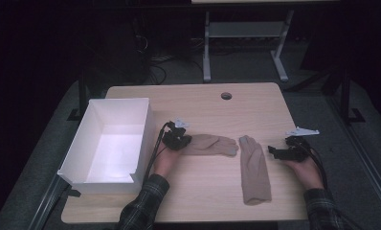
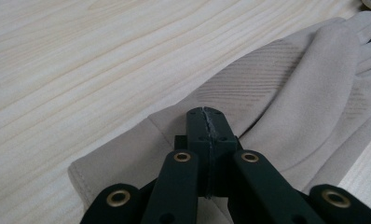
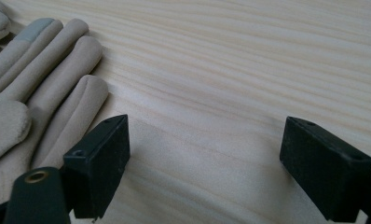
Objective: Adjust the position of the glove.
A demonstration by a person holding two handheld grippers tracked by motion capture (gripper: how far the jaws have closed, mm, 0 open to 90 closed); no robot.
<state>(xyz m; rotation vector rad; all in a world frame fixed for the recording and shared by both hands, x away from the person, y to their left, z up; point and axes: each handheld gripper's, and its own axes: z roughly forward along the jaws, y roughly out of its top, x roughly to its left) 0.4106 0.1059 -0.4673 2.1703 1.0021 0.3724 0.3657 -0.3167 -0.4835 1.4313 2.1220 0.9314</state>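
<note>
A person sits at a pale wooden surface [image 1: 203, 103] with a two-jaw claw in each hand. 2 beige gloves lie near its centre. The left glove [image 1: 212, 143] lies flat, cuff at 9 o'clock and fingers at 3 o'clock; the left claw [image 1: 184, 140] is clenched on its cuff, the jaws pressed tight with fabric pinched between them in the left gripper view [image 2: 207, 122], probably so the glove can be dragged or lifted toward the open white box [image 1: 76, 160] at the surface's 9 o'clock edge. The right glove [image 1: 254, 167] lies with fingers at 12 o'clock and cuff at 6 o'clock. The right claw [image 1: 274, 151] rests just beside it at 3 o'clock, released, jaws wide apart over bare wood with nothing between them, seemingly waiting its turn. A round cable hole [image 1: 226, 96] sits at 12 o'clock. The room beyond is dark, with grey carpet [image 1: 246, 67] and a metal table frame [image 1: 207, 48].
</note>
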